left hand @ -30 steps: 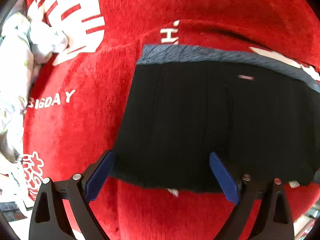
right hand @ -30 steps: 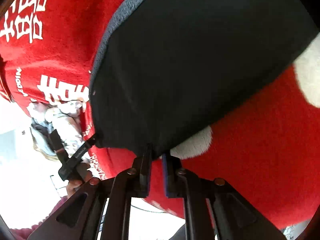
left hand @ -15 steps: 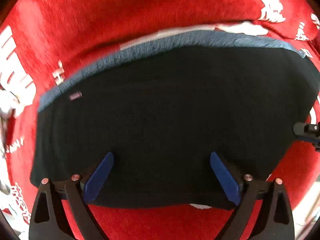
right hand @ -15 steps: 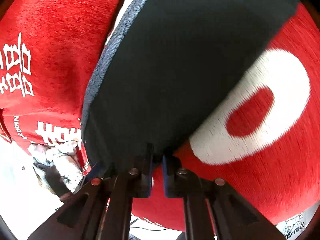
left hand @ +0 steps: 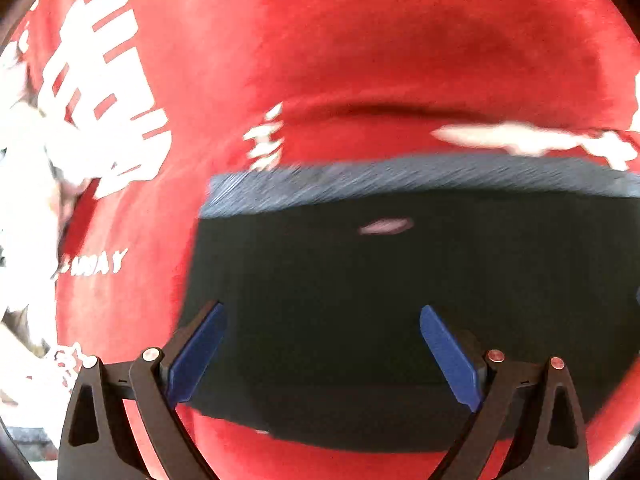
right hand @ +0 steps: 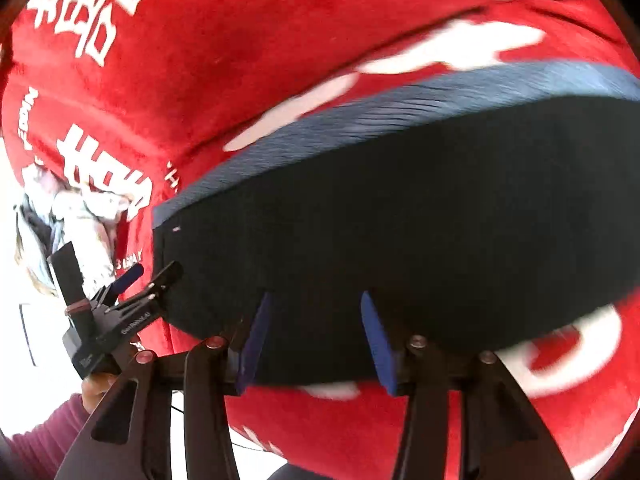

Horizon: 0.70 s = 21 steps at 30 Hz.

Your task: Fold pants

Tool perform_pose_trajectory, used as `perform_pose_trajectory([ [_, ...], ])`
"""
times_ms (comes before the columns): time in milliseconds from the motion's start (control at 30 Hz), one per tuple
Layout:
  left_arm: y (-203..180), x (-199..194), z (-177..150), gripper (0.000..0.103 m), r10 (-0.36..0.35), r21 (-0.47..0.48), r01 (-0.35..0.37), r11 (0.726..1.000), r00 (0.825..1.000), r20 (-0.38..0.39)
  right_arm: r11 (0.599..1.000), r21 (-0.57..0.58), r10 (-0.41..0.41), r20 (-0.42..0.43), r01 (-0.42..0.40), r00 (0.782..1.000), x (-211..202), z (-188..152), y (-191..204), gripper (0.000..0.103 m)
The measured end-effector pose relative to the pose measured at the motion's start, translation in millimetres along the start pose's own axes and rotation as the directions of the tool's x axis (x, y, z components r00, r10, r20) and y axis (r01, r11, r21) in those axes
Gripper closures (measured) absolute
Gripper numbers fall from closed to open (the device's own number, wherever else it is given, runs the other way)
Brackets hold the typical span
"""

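Note:
The black pants (left hand: 400, 300) lie folded flat on a red cloth (left hand: 360, 60), with a grey-blue waistband (left hand: 400, 184) along the far edge. My left gripper (left hand: 320, 352) is open and empty over the pants' near left part. In the right wrist view the pants (right hand: 420, 208) fill the middle, waistband (right hand: 360, 120) at the far side. My right gripper (right hand: 316, 340) is open over their near edge, holding nothing. The left gripper (right hand: 132, 296) also shows there at the pants' left corner.
The red cloth (right hand: 200, 60) carries white printed characters. A heap of pale crumpled clothes (right hand: 68, 216) lies past its left edge, also in the left wrist view (left hand: 20, 200). A hand in a purple sleeve (right hand: 40, 428) holds the left gripper.
My right gripper has opened and let go of the pants' edge; the pants now lie flat. My left gripper stayed open and swung back toward the pants' left corner.

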<state>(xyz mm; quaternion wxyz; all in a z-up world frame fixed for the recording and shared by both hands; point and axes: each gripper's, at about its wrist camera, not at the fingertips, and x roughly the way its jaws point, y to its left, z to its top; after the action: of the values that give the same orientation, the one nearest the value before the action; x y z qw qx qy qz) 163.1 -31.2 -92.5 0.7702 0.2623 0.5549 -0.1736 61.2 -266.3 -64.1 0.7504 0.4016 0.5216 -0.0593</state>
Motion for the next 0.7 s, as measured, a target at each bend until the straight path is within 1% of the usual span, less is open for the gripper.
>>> perform_pose_trajectory([
  [33, 6.5, 8.7, -13.2, 0.003, -0.015, -0.014, 0.015, 1.000, 0.999, -0.029, 1.000, -0.008, -0.005, -0.032, 0.005, 0.999, 14.0, 1.9, 4.1, 0.051],
  [67, 14.4, 9.9, -18.2, 0.003, -0.053, -0.046, 0.052, 0.998, 0.998, -0.033, 0.999, -0.003, -0.036, -0.081, 0.036, 0.996, 31.6, -0.2, 6.0, 0.051],
  [100, 21.4, 9.7, -22.3, 0.003, -0.075, -0.073, 0.072, 0.995, 0.996, -0.049, 0.999, 0.005, -0.053, -0.090, 0.054, 0.995, 39.9, -3.7, 8.5, 0.051],
  [133, 26.8, 8.8, -26.1, 0.003, -0.076, -0.079, 0.071, 0.994, 0.995, -0.070, 0.998, -0.011, -0.065, -0.055, 0.064, 0.996, 37.9, -7.6, 16.5, 0.051],
  [167, 31.0, 6.4, -27.6, 0.003, -0.071, -0.085, 0.066, 0.994, 0.995, -0.067, 0.998, -0.044, -0.050, -0.091, 0.046, 0.995, 39.8, -11.2, 25.5, 0.050],
  [200, 40.9, -0.3, -30.6, 0.003, -0.077, -0.108, 0.072, 0.992, 0.996, -0.044, 0.998, -0.052, -0.041, -0.123, 0.034, 0.992, 40.9, -15.0, 30.0, 0.050],
  [267, 62.0, -10.2, -33.4, 0.003, -0.111, -0.167, 0.111, 0.980, 0.994, 0.009, 0.992, -0.125, -0.023, -0.153, 0.003, 0.988, 39.2, -19.6, 48.4, 0.050],
  [300, 75.6, -12.5, -34.2, 0.003, -0.117, -0.201, 0.121, 0.972, 0.993, 0.030, 0.977, -0.211, -0.019, -0.159, -0.015, 0.987, 39.0, -15.2, 67.3, 0.050],
  [333, 85.2, -13.2, -35.8, 0.003, -0.119, -0.224, 0.124, 0.967, 0.992, 0.039, 0.963, -0.267, -0.023, -0.155, -0.019, 0.988, 39.7, -10.0, 81.1, 0.050],
  [367, 93.4, -11.8, -35.1, 0.003, -0.118, -0.243, 0.125, 0.962, 0.992, 0.042, 0.942, -0.335, -0.014, -0.156, -0.039, 0.988, 43.8, 2.3, 103.4, 0.050],
  [433, 116.4, -1.7, -38.2, 0.003, -0.115, -0.279, 0.122, 0.953, 0.993, 0.041, 0.914, -0.395, 0.020, -0.170, -0.087, 0.985, 54.4, 24.2, 136.5, 0.050],
  [467, 126.6, 4.4, -39.2, 0.003, -0.132, -0.291, 0.139, 0.947, 0.990, 0.044, 0.894, -0.432, 0.040, -0.187, -0.119, 0.981, 66.9, 40.8, 160.7, 0.050],
  [500, 134.1, 11.4, -41.4, 0.003, -0.152, -0.300, 0.158, 0.941, 0.987, 0.045, 0.881, -0.453, 0.049, -0.197, -0.135, 0.979, 73.1, 46.2, 173.3, 0.050],
  [533, 141.9, 18.0, -42.3, 0.003, -0.178, -0.311, 0.185, 0.932, 0.983, 0.050, 0.856, -0.494, 0.053, -0.210, -0.153, 0.976, 88.9, 59.4, 196.5, 0.050],
  [567, 147.2, 22.6, -43.1, 0.003, -0.213, -0.316, 0.219, 0.923, 0.976, 0.056, 0.831, -0.536, 0.034, -0.218, -0.148, 0.975, 106.3, 70.6, 218.2, 0.050],
  [600, 150.1, 28.0, -43.1, 0.003, -0.246, -0.314, 0.252, 0.915, 0.967, 0.061, 0.817, -0.559, 0.017, -0.227, -0.145, 0.974, 115.2, 75.0, 228.5, 0.050],
  [633, 151.0, 31.2, -43.1, 0.003, -0.263, -0.308, 0.270, 0.912, 0.963, 0.062, 0.799, -0.582, 0.001, -0.249, -0.151, 0.968, 134.0, 83.4, 245.9, 0.050],
  [667, 150.5, 35.4, -43.5, 0.003, -0.287, -0.292, 0.293, 0.910, 0.956, 0.065, 0.781, -0.609, -0.026, -0.253, -0.138, 0.967, 152.4, 90.0, 262.4, 0.050],
  [700, 148.8, 39.2, -44.5, 0.005, -0.304, -0.274, 0.311, 0.910, 0.950, 0.067, 0.768, -0.627, -0.043, -0.248, -0.127, 0.968, 159.0, 90.2, 268.1, 0.050],
])
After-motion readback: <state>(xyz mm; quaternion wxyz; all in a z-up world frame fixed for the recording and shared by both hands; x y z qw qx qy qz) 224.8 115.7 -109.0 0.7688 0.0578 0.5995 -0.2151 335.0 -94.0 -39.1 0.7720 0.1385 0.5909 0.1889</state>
